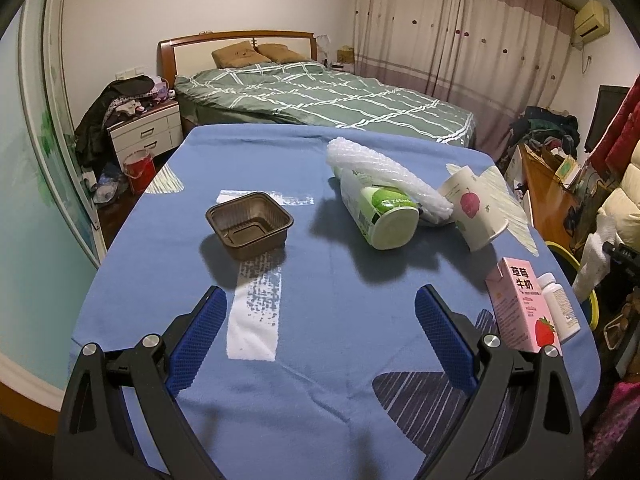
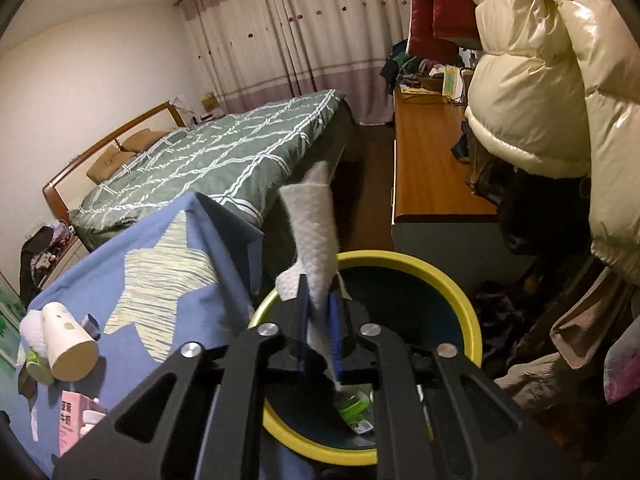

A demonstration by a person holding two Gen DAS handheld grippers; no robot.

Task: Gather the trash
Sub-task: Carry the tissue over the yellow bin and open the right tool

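Right tongs: clamped on white paper towel, held above yellow-rimmed bin for dropping.
Left tongs: apart, empty, over blue-clothed desk.

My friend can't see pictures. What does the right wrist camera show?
The right gripper is shut on a white tissue, holding it over a yellow-rimmed trash bin. Left of it, a blue-covered table holds a tipped paper cup and a pink milk carton.

White tissue upright, pinched over yellow-rimmed bin; brown tray, tipped cup on table.
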